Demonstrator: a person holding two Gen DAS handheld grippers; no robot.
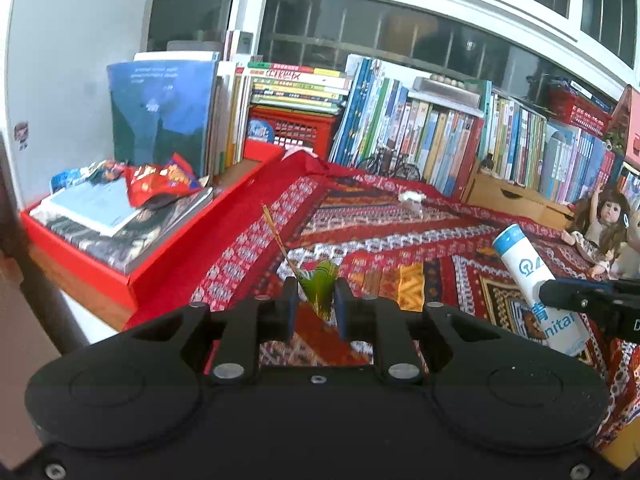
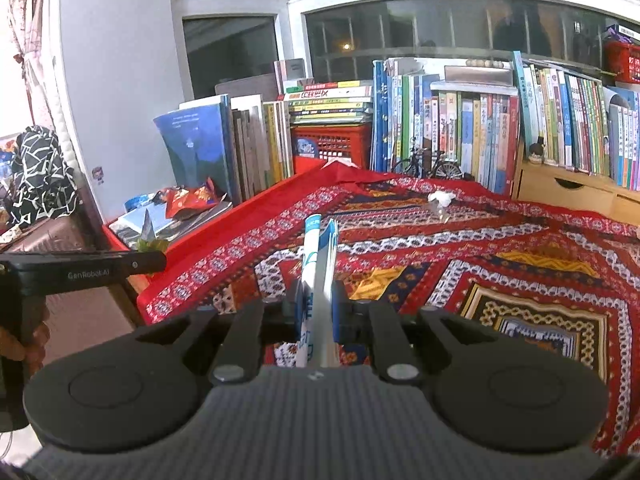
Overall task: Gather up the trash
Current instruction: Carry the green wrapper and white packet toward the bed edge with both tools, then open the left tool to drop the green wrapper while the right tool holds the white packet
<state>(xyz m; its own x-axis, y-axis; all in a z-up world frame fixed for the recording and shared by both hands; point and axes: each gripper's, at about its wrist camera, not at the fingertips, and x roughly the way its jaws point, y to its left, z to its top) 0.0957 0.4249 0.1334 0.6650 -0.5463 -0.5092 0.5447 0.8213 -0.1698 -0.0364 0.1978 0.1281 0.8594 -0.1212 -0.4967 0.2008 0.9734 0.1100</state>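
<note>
Left wrist view: the left tool (image 1: 316,304) fills the bottom of the frame, its two black fingers pinching a small green wrapper (image 1: 322,282) with a thin yellowish strip rising up and to the left from it. The wrapper is held above a bench covered by a red patterned cloth (image 1: 400,236). To the left, a shallow red box (image 1: 160,264) holds flat books and, on top of them, a crumpled red snack wrapper (image 1: 160,182). Far back on the cloth lies a small white crumpled scrap (image 1: 410,197). At the right edge, the right tool (image 1: 560,294) comes in from the side, clamped on a white and blue packet (image 1: 532,276) (printed with blue lettering) that tilts up and to the left. Rows of upright books (image 1: 460,140) line the back under a window, and a doll (image 1: 600,224) sits at the far right.

Right wrist view: the right tool (image 2: 318,312) is pressed together on the white and blue packet (image 2: 318,256), seen edge-on and standing straight up between the fingers, above the patterned cloth (image 2: 500,248). At the left edge, the left tool (image 2: 154,260) reaches in sideways, and the green wrapper (image 2: 152,242) shows just above its tip, in front of the red box (image 2: 120,240). A hand (image 2: 24,344) grips its handle at the lower left. The red snack wrapper (image 2: 190,200) lies on the books in that box, and the white scrap (image 2: 440,197) rests on the cloth near the back.
</note>
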